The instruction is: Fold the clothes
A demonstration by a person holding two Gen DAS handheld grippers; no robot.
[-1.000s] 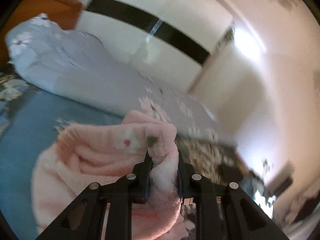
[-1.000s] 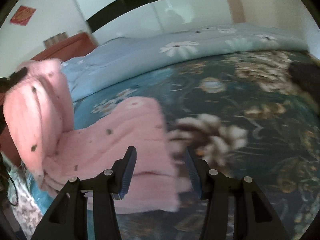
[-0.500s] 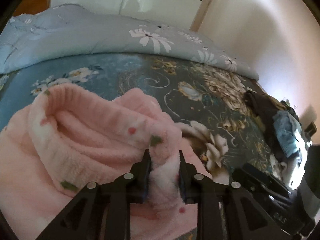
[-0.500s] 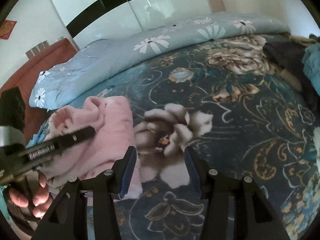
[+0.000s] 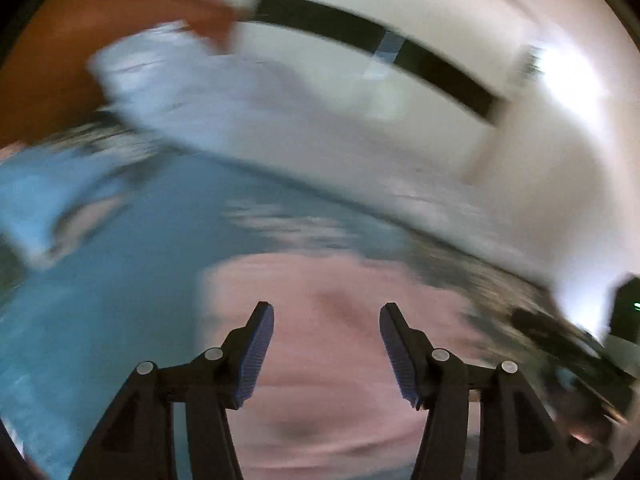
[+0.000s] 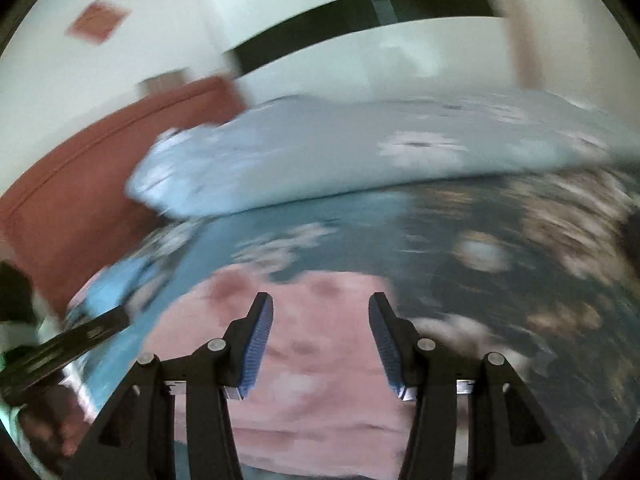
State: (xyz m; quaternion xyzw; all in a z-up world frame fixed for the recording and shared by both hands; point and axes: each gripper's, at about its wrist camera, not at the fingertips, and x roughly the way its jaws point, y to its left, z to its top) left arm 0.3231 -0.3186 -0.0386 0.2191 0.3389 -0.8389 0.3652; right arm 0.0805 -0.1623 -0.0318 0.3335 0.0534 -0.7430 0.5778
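Blur: Both views were smeared by motion when I read them; I could not make out the weave, the dots or the fold lines of the pink garment (image 5: 340, 320).
Cut off: The garment ran out of the lower edge of the left wrist view, and its near edge in the right wrist view sat behind the gripper bodies.
Hidden: At the lower left of the right wrist view I saw a dark bar, the other gripper's body (image 6: 68, 344), and below it fingers of the person's hand (image 6: 44, 432); the rest of that hand was out of frame.
Left gripper (image 5: 326, 312): Its jaws stood wide apart and held nothing; I saw pink cloth through the gap, but whether the tips touched it I could not tell.
Right gripper (image 6: 320, 304): Its jaws also stood wide apart with nothing between the pads.
Garment, left view: It filled the lower centre of the frame, under and ahead of the fingers, on the blue floral bedspread (image 5: 120, 280).
Garment, right view: The same pink garment (image 6: 320, 360) lay at lower centre, directly beneath the jaws.
Background: A pale blue quilt (image 6: 320, 168) crossed mid-frame, with a red-brown headboard (image 6: 80, 184) at the left and a white wardrobe (image 6: 360, 64) above.
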